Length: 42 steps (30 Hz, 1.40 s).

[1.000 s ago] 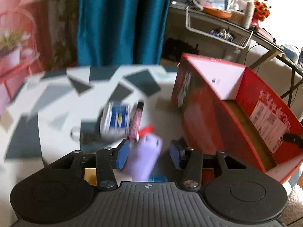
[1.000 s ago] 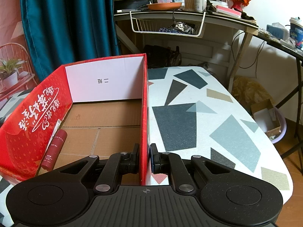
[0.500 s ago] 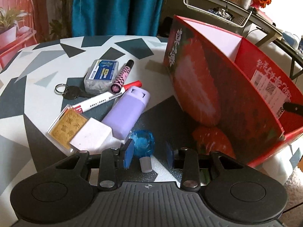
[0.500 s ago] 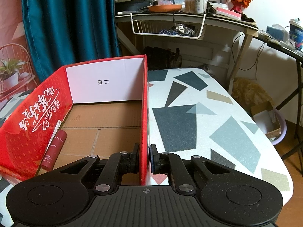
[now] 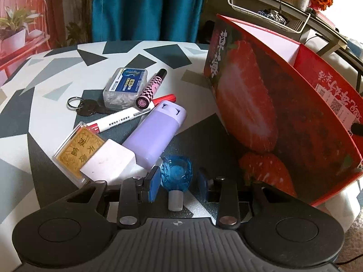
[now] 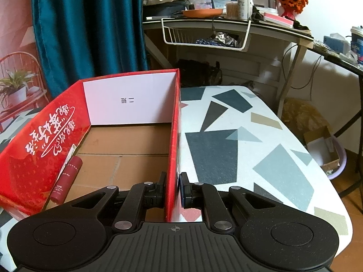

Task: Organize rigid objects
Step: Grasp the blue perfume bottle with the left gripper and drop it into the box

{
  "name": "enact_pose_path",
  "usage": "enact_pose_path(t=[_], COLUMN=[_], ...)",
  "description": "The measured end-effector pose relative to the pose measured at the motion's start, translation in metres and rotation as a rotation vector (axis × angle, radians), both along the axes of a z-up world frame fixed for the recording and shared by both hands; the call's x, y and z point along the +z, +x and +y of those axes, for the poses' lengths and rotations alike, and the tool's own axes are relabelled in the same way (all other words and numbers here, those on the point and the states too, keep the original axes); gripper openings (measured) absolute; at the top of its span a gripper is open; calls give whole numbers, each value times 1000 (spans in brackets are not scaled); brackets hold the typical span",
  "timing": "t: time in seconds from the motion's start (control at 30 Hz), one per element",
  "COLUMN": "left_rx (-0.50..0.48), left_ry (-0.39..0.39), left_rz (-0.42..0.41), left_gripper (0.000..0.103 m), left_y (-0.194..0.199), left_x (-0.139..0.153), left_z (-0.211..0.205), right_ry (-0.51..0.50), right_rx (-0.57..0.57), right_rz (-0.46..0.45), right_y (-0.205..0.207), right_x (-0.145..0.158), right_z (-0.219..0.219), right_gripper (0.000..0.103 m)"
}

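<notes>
In the left wrist view a red strawberry box [image 5: 261,104] stands on the right of the patterned table. My left gripper [image 5: 178,182] is open, its blue pads either side of a small blue faceted bottle [image 5: 176,175] lying on the table. Beyond it lie a lilac case [image 5: 156,133], a white block [image 5: 106,164], a gold card case [image 5: 77,150], a red-capped marker [image 5: 131,115], a pink checkered tube [image 5: 150,89], a clear pill box [image 5: 126,87] and keys [image 5: 84,108]. My right gripper [image 6: 173,188] is shut on the box's right wall [image 6: 173,136]. A dark red tube [image 6: 65,179] lies inside the box.
The patterned table top [image 6: 238,140] extends right of the box. A cluttered desk with a wire basket [image 6: 204,36] stands behind. A teal curtain [image 5: 147,6] and a potted plant [image 5: 13,31] are at the back left.
My left gripper has swung from the box toward the pile, come down low, and its pads now flank the blue bottle. My right gripper has stayed clamped on the box wall.
</notes>
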<state>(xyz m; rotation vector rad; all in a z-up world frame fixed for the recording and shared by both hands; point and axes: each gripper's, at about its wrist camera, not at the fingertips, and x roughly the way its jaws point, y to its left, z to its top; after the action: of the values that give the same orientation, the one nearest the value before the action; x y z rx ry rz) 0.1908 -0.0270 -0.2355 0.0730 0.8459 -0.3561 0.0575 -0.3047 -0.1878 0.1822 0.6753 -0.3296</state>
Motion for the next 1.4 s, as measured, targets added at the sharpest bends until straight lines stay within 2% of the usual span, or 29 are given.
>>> enact_pose_path(t=[0.1,0.73,0.9,1.1,1.23,1.4], left_rx=[7,-5,-18,-85,-124,-201], left_ry=[16,-28,-36,-63,-70,-14], left_rz=[-14,-45,-87,-219,-267,-276], left_gripper=[32,32,32,32,32,32], left_y=[-1,-1,6,13,29,48], left_x=[0,8,30,78,102,108], left_z=[0,4,3,-12,-31,-67], right_ry=[1,20,20,21,21,21], right_rx=[11,54,54,54,54,55], right_rz=[-6,-27,-27,-28,-28,-28], right_y=[0,1,1,1,1,1], right_x=[0,-2,-2,-3,-3,-3], right_z=[-1,-10,-10,-10,-10,-10], right_gripper=[11,13,13,13,13,13])
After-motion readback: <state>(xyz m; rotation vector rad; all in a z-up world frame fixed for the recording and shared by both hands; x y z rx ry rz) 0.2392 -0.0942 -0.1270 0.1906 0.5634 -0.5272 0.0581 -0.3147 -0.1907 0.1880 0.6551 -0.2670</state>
